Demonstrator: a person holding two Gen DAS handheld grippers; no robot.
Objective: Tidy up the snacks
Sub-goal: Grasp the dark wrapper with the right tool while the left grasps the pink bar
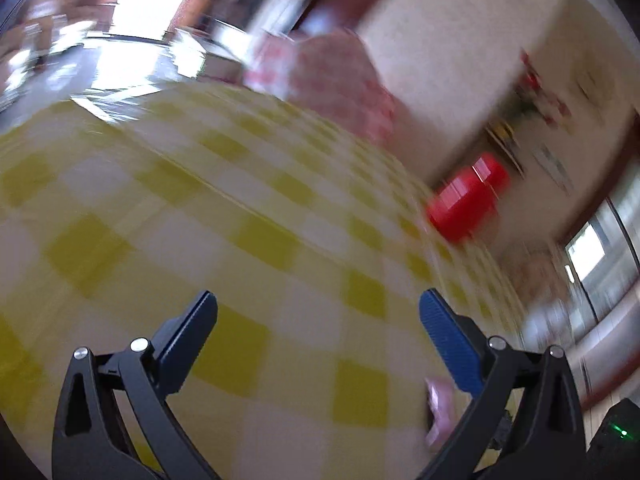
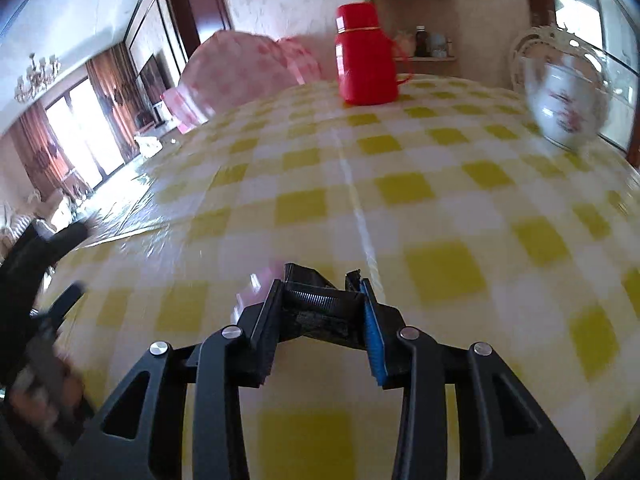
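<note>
My right claw [image 2: 320,300] is clamped on a dark snack packet [image 2: 320,308], held over the checked tablecloth [image 2: 420,188]. My left claw [image 1: 318,320] stands wide and empty. A pink bag [image 2: 248,64] sits at the far edge beside a red flask [image 2: 364,56]. No sorted snacks are visible; I judge the task barely begun.

free: tablecloth [image 2: 400,184] centre | obstacles: red flask [image 2: 366,56], teapot [image 2: 568,108] far edge
</note>
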